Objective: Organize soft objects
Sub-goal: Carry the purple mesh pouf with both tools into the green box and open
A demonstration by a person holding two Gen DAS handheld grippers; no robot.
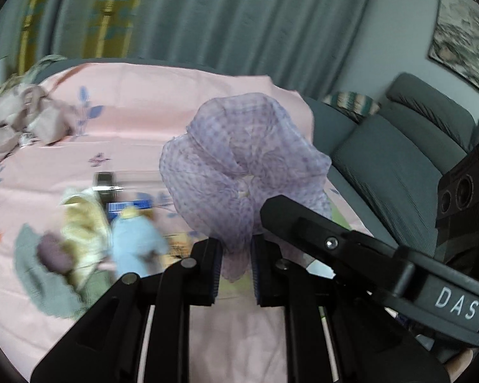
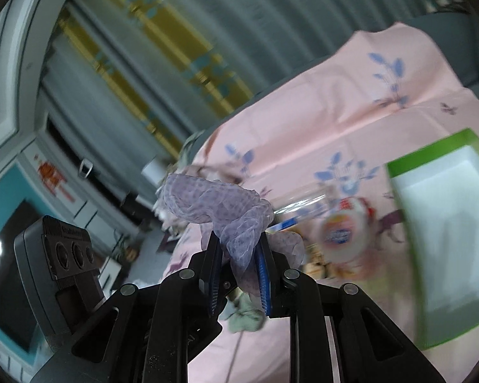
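Observation:
A sheer lilac checked scrunchie (image 1: 246, 166) is held up above the pink bedsheet. My left gripper (image 1: 236, 249) is shut on its lower edge. The right gripper's finger (image 1: 303, 223) reaches in from the right beside it. In the right wrist view my right gripper (image 2: 239, 255) is shut on the same lilac scrunchie (image 2: 220, 210), which drapes up and left over the fingers. More soft items lie in a blurred pile at lower left: a light blue piece (image 1: 134, 242), a cream piece (image 1: 83, 220), a dark purple piece (image 1: 52, 252) and a grey cloth (image 1: 38, 281).
A white box with a green rim (image 2: 408, 159) lies on the sheet at right. A pinkish bundle of fabric (image 1: 22, 118) sits at far left. A grey sofa (image 1: 399, 146) stands to the right. Packets (image 2: 341, 226) lie mid-sheet. Curtains hang behind.

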